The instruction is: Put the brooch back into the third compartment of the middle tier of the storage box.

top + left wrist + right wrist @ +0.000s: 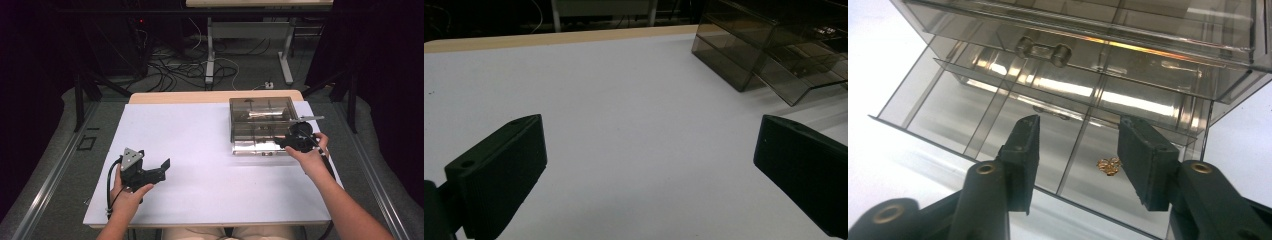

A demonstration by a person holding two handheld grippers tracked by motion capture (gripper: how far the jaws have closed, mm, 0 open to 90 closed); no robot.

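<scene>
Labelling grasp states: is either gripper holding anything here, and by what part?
Nothing is held. The left gripper stands open over the bare white table; the right gripper is open above the small gold trinket in the smoky clear plastic drawer box.

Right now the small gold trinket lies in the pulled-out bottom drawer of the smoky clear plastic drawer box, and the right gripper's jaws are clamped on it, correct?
Not quite. The small gold trinket does lie in the pulled-out bottom drawer of the smoky clear plastic drawer box, but the right gripper isn't clamped on it: the right gripper view shows its jaws apart above it.
</scene>
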